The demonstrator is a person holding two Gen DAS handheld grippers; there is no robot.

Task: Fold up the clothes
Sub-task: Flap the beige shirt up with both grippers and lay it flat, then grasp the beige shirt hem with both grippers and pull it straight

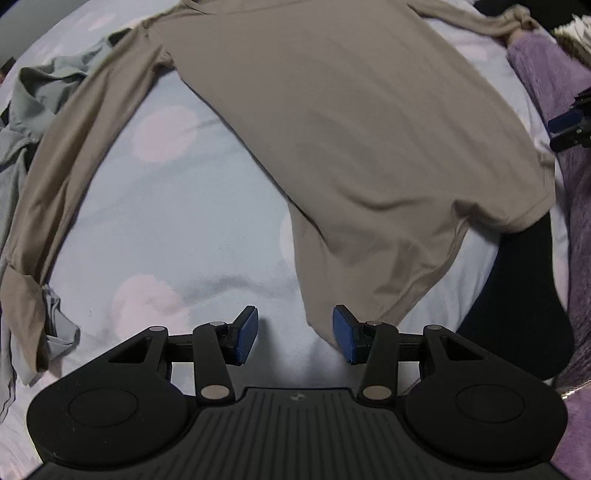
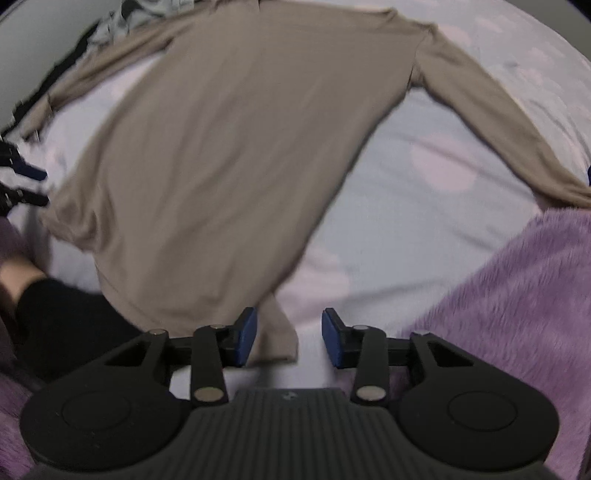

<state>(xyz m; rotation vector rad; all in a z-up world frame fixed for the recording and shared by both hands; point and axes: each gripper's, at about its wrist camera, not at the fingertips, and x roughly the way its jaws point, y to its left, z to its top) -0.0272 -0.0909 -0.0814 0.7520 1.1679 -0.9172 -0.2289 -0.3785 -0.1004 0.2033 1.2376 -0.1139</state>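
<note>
A beige long-sleeved shirt (image 1: 332, 129) lies spread flat on a pale blue bedsheet with pink dots (image 1: 166, 229). My left gripper (image 1: 294, 334) stands open at the shirt's lower left hem corner, which reaches its right pad. In the right wrist view the same shirt (image 2: 221, 155) fills the middle. My right gripper (image 2: 289, 339) is open with the lower right hem corner lying between its pads. Each gripper shows at the edge of the other's view: the right gripper (image 1: 569, 129) and the left gripper (image 2: 26, 184). The shirt's sleeves stretch out to both sides.
A crumpled grey-green garment (image 1: 40, 96) lies at the far left under the sleeve end. A purple fluffy blanket (image 2: 517, 295) covers the near right. A black-clothed part of the person (image 1: 517, 306) rests beside the hem. A grey-green garment (image 2: 129, 18) shows at the top.
</note>
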